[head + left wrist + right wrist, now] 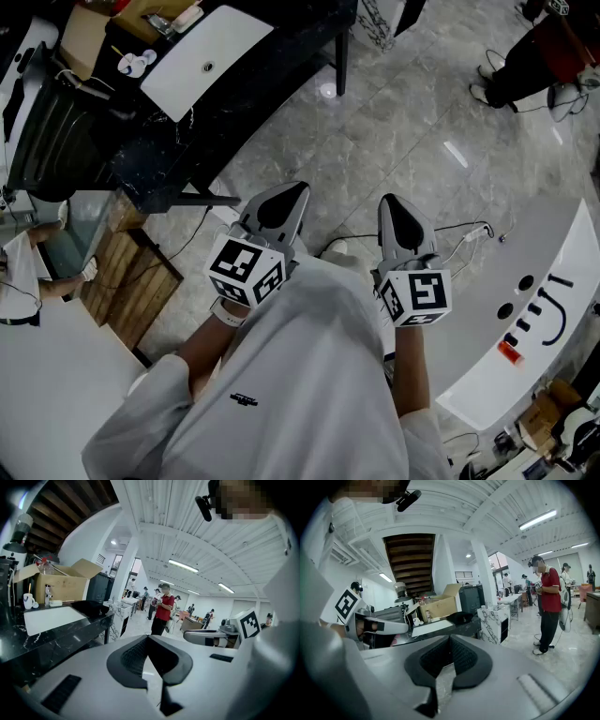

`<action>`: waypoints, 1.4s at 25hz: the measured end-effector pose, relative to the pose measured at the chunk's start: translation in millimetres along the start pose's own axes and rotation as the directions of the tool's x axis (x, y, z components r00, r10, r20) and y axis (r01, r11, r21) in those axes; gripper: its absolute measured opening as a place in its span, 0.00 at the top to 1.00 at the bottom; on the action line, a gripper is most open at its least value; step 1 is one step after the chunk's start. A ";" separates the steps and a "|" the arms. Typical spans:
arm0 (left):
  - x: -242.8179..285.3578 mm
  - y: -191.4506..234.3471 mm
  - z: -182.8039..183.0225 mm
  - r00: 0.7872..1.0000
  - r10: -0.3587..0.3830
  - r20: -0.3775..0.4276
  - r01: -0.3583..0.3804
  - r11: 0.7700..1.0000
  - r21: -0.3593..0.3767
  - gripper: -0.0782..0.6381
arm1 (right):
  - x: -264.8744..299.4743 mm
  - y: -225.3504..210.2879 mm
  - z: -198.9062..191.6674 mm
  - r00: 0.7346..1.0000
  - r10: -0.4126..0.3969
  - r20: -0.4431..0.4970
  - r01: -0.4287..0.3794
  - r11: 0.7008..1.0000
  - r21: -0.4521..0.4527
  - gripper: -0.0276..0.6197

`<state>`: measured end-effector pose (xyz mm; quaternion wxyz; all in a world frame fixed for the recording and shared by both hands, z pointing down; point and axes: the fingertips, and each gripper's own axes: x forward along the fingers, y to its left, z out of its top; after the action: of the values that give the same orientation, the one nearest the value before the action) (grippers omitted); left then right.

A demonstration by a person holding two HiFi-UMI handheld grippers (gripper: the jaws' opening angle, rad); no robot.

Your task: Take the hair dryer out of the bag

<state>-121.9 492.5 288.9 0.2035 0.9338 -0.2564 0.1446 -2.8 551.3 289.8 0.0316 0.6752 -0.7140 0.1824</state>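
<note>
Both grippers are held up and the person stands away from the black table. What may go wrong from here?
A cable lies on the floor just ahead; a step forward may catch it. A person in a red shirt stands nearby, so a turn could bump them. The left gripper and right gripper are both shut and must open before any grasp.

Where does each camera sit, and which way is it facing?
Head view: on the person's head, facing steeply down at the floor; shows white shirt, left gripper, right gripper.
Left gripper view: on the left gripper, facing outward over its shut jaws; right gripper at right.
Right gripper view: mirrored, jaws shut; left gripper at left.
Both gripper views share the cardboard box and the red-shirted person.
</note>
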 end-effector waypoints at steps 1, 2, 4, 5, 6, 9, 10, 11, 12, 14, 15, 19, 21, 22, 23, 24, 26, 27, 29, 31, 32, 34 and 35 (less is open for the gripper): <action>-4.7 4.8 2.1 1.000 0.002 0.000 -0.002 1.000 -0.001 0.88 | 1.9 5.0 -0.8 1.000 -0.007 -0.009 0.007 1.000 0.004 0.94; -9.2 9.9 4.4 1.000 0.002 0.001 -0.002 1.000 -0.003 0.88 | 3.7 10.0 -1.2 1.000 -0.014 -0.017 0.014 1.000 0.006 0.94; -16.5 20.7 10.1 1.000 0.001 0.011 -0.001 1.000 -0.009 0.88 | 7.2 21.2 0.4 1.000 -0.017 -0.022 0.017 1.000 0.000 0.94; -19.5 26.5 12.5 1.000 -0.001 0.017 0.001 1.000 -0.014 0.88 | 8.5 28.9 2.4 1.000 -0.005 -0.017 0.005 1.000 -0.012 0.94; -22.7 32.1 14.2 1.000 -0.003 0.020 0.003 1.000 -0.018 0.88 | 9.1 39.2 5.3 1.000 0.017 -0.008 -0.017 0.999 -0.033 0.94; -32.5 49.4 19.9 1.000 -0.014 0.025 0.015 1.000 -0.014 0.88 | 11.0 74.5 18.0 0.995 0.099 0.027 -0.096 0.990 -0.099 0.94; -35.1 55.8 23.2 0.999 -0.018 0.029 0.018 1.000 -0.011 0.88 | 13.4 82.9 21.7 0.993 0.117 0.034 -0.113 0.988 -0.102 0.94; -37.5 62.6 26.7 0.999 -0.021 0.035 0.021 1.000 -0.009 0.88 | 16.6 89.2 24.6 0.991 0.124 0.042 -0.120 0.988 -0.099 0.94; -40.0 69.8 30.3 0.999 -0.023 0.041 0.023 1.000 -0.008 0.88 | 20.4 93.5 26.9 0.991 0.121 0.052 -0.116 0.989 -0.095 0.94; -44.4 84.5 38.1 0.998 -0.027 0.055 0.027 1.000 -0.008 0.88 | 29.9 98.4 31.5 0.992 0.099 0.072 -0.093 0.992 -0.083 0.94; -46.2 91.8 42.2 0.998 -0.029 0.063 0.029 1.000 -0.008 0.88 | 35.4 100.6 34.0 0.993 0.091 0.079 -0.085 0.994 -0.068 0.94; -55.9 121.7 51.5 0.996 -0.032 0.082 0.032 0.999 -0.006 0.88 | 58.0 117.4 39.6 0.991 0.092 0.096 -0.090 0.996 -0.019 0.94; -61.5 138.0 52.0 0.996 -0.028 0.086 0.028 1.000 -0.006 0.88 | 69.1 125.1 42.1 0.989 0.078 0.124 -0.078 0.997 0.000 0.94; -63.8 145.8 51.8 0.996 -0.026 0.085 0.027 1.000 -0.006 0.88 | 75.0 128.9 43.9 0.987 0.075 0.140 -0.077 0.997 0.008 0.94; -65.8 152.6 51.6 0.996 -0.028 0.083 0.029 1.000 -0.006 0.88 | 80.8 133.3 45.5 0.985 0.081 0.153 -0.085 0.996 0.020 0.94; -68.2 157.9 51.5 0.996 -0.034 0.081 0.034 0.999 -0.005 0.88 | 86.1 137.9 46.7 0.983 0.090 0.161 -0.097 0.995 0.036 0.94; -73.8 165.2 51.7 0.996 -0.047 0.074 0.047 0.999 0.004 0.88 | 94.9 144.9 48.2 0.982 0.100 0.163 -0.112 0.991 0.068 0.94; -75.7 168.7 52.0 0.996 -0.052 0.070 0.052 0.999 0.012 0.88 | 99.1 146.1 49.2 0.982 0.094 0.163 -0.109 0.991 0.081 0.94; -77.1 176.8 51.8 0.996 -0.058 0.061 0.057 0.998 0.019 0.88 | 105.7 145.4 52.0 0.982 0.080 0.171 -0.102 0.988 0.120 0.94; -78.8 183.6 51.8 0.997 -0.059 0.057 0.058 0.998 0.010 0.88 | 108.5 144.8 53.9 0.982 0.076 0.175 -0.103 0.984 0.147 0.94; -79.4 186.3 52.7 0.997 -0.057 0.058 0.057 0.998 0.004 0.88 | 109.8 145.3 54.9 0.981 0.079 0.175 -0.105 0.984 0.144 0.94; -77.4 191.4 55.7 0.997 -0.055 0.060 0.055 0.998 -0.003 0.88 | 113.8 145.7 57.7 0.981 0.082 0.173 -0.104 0.987 0.124 0.94; -74.4 193.8 57.2 0.997 -0.054 0.059 0.055 0.998 -0.003 0.88 | 116.5 144.5 59.4 0.982 0.074 0.175 -0.094 0.989 0.113 0.94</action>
<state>-278.1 345.5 270.2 0.2020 0.9438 -0.2370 0.1106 -141.9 425.5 236.9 -0.0785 0.6582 -0.7296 0.1681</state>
